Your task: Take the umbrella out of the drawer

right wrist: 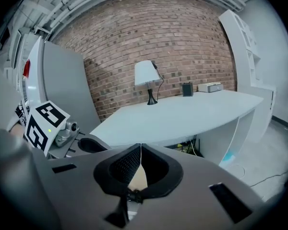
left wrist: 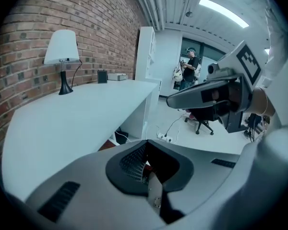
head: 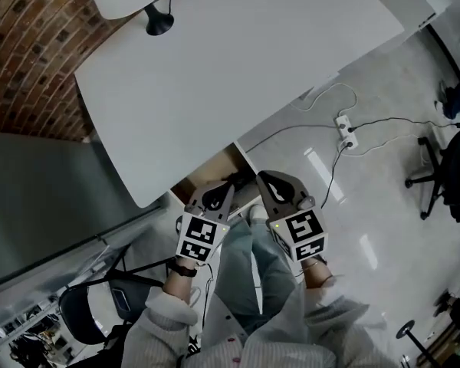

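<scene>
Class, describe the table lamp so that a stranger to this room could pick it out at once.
Find the brick wall, then the long white desk before it. The lamp stands on the desk near the wall; unlike the low black box and flat white box further along, it is tall, a white shade on a thin black stem.

Left gripper [head: 224,190] and right gripper [head: 267,182] hang side by side — jaws pressed together, angled downward.
</scene>
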A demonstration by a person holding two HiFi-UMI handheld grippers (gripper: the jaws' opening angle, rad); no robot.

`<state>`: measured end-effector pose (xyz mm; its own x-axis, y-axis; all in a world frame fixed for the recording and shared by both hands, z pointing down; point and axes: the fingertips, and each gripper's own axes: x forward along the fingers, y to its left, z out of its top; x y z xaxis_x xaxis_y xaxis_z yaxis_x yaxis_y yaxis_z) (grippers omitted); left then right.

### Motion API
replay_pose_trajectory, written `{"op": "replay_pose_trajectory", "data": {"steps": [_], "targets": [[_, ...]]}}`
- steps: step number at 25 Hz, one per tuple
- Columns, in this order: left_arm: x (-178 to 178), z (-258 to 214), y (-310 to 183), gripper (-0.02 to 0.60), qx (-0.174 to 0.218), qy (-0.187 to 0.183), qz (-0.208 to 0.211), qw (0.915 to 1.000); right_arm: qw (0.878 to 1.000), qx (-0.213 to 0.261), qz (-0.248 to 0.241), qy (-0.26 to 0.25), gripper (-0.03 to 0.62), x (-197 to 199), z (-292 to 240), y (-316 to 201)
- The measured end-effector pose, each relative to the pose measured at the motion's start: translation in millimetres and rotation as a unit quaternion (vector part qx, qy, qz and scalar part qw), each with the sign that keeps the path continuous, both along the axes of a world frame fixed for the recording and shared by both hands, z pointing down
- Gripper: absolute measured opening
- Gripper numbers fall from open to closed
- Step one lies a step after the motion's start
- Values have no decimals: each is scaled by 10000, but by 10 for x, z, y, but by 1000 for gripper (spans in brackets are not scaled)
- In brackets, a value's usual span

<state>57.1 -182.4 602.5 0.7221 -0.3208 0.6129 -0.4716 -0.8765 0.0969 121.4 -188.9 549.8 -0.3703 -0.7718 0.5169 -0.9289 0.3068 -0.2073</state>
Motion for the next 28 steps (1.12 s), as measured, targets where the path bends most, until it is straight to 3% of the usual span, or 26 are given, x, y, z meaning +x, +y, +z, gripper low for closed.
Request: {"op": "replay_pose_trajectory", "data": {"steps": [9,16,19,28], "targets": [[1,1159,94,9,-496,-554,216,9970,9995,-289,-93,32,35,20,750,0],[-59,1814,73,11,-867,-1131,518,9884,9990,-431,-122,-46,35,30,1093,10],[-69,2018,97,24,-1033,-1348,762,9825,9987,-484,-123,-80,35,49,1176,18],[-138,2537,218,142,-1505,-2024,1442,9569,9979,-594,-187,-157,35,53,1306,-36]]}}
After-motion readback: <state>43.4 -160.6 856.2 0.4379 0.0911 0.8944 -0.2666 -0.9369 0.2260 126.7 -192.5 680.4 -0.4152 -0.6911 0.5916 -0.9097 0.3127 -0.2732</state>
